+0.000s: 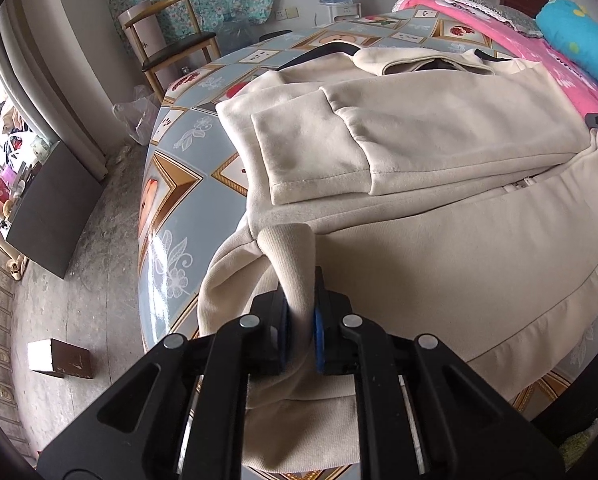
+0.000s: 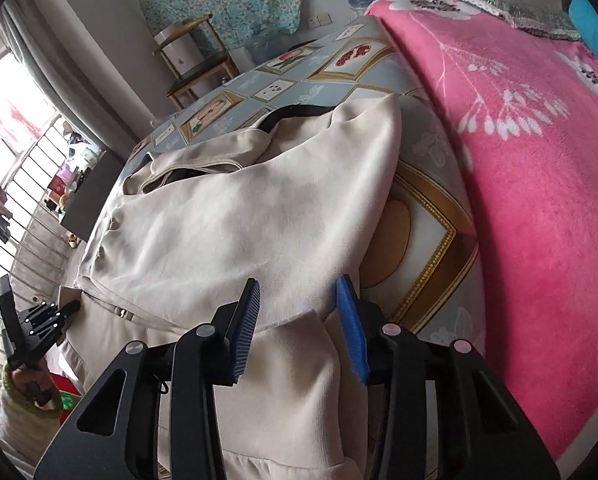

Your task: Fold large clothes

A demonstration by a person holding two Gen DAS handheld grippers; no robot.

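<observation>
Cream jacket [image 1: 439,152] lay spread on patterned surface [image 1: 171,184], collar far, hem near.
L gripper [image 1: 299,300]: jaws clamped on near-left hem corner.
R gripper [image 2: 299,320]: jaws part-open, straddling raised hem fold at near-right corner, pads not yet pressing it.

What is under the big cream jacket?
Under the cream jacket lies a table covered by a blue-grey cloth with gold-framed fruit pictures. That pattern shows around the jacket's edges; whatever is directly beneath the jacket is covered and cannot be seen.
</observation>
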